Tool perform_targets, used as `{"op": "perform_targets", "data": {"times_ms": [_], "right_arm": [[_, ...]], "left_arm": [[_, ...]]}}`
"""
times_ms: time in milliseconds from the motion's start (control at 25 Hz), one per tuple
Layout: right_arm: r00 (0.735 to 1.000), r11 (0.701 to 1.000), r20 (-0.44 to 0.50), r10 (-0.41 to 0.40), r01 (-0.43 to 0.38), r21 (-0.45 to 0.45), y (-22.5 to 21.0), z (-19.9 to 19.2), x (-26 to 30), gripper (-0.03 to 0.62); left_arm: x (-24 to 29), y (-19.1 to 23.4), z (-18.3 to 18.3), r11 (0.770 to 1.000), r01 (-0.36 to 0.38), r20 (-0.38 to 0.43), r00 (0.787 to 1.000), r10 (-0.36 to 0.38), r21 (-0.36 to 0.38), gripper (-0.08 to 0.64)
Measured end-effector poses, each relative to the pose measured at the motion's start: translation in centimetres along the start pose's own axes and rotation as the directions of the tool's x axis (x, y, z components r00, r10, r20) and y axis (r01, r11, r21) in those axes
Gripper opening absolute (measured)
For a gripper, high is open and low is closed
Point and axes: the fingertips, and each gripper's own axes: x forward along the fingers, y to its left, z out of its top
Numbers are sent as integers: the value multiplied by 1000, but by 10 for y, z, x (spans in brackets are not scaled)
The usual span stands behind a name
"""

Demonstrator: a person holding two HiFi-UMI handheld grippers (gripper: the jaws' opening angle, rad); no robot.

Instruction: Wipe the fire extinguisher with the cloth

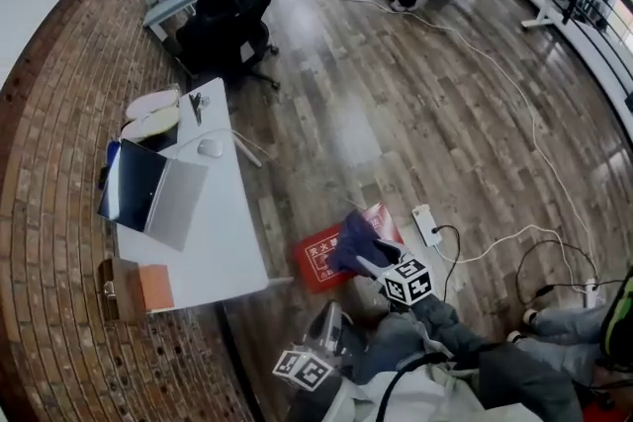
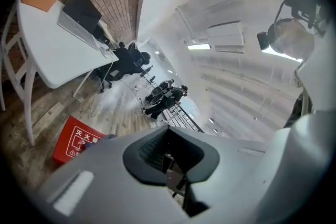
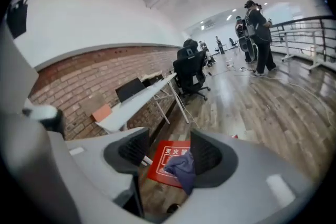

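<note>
1. Cloth (image 1: 353, 237), dark blue and bunched, lies on top of a red box (image 1: 318, 264). The box sits flat on the wood floor (image 1: 415, 114), just beside the foot of a white table (image 1: 232, 247). White characters mark the box and no extinguisher cylinder shows, so the box itself seems to be the thing to wipe.
2. Right gripper (image 3: 169, 152) points down at the box with its jaws wide apart. The cloth shows in the gap, close against one jaw, but neither pad presses on it. Whether it touches that jaw I cannot tell. The cloth probably rests there because that is the surface it must rub, within easy reach of a pinch.
3. Left gripper (image 2: 169, 159) sits close to the person, jaws together on nothing, aimed across the room and away from the box. It seems to be out of the way, since wiping needs only one tool.
4. Counts: one cloth, one box, two grippers, one table, one open laptop (image 1: 148, 193) on that table, and one black chair (image 1: 232, 15) beyond it.
</note>
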Motion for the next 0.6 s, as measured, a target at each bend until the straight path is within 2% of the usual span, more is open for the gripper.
{"op": "perform_targets", "data": {"times_ms": [80, 160, 240, 320, 480, 600], "right_arm": [[997, 996, 69, 39, -44, 78, 8, 26, -47, 236], [988, 990, 142, 62, -78, 115, 18, 50, -91, 236], [979, 991, 188, 78, -96, 88, 26, 72, -121, 236], [975, 993, 195, 103, -113, 39, 42, 78, -143, 236], [981, 991, 154, 116, -105, -80, 71, 60, -170, 235], [978, 988, 158, 136, -122, -98, 79, 45, -178, 170]], "left_arm": [[7, -19, -2, 1000, 23, 2, 1000, -23, 14, -2], [18, -37, -3, 998, 56, -4, 998, -55, 30, -2], [36, -49, -2, 994, 91, -8, 996, -90, 59, -2], [45, -58, -4, 990, 110, -25, 994, -108, 89, -2], [53, -69, -15, 983, 116, -49, 993, -110, 143, -2], [62, -72, -17, 979, 108, -46, 994, -102, 175, -2]]}}
